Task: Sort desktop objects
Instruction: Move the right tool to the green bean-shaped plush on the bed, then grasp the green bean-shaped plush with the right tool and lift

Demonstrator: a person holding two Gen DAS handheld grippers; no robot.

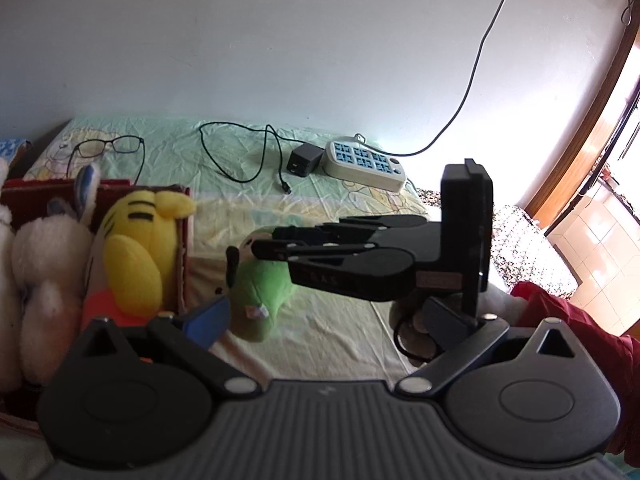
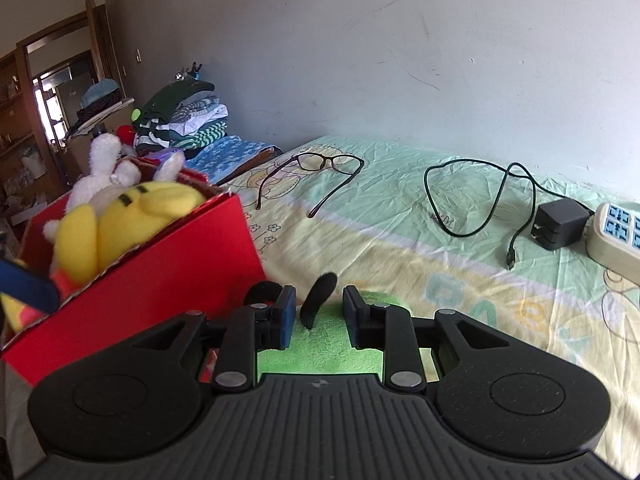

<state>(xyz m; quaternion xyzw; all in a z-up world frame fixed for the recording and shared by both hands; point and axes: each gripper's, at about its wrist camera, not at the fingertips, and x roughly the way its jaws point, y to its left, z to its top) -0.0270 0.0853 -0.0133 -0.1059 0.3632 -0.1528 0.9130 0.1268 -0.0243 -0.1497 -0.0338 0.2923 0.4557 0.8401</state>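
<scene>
Right tool (image 2: 319, 316) half-open astride green plush (image 2: 320, 350), grip unclear; left tool (image 1: 324, 330) wide open.

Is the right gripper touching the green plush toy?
Cannot tell. In the right wrist view the right gripper straddles the green plush toy, fingers either side of its black ear, but neither view shows plain contact or a plain gap.

A green plush toy (image 1: 260, 296) with black ears lies on the sheet beside the red box (image 2: 160, 276) of stuffed animals.
</scene>
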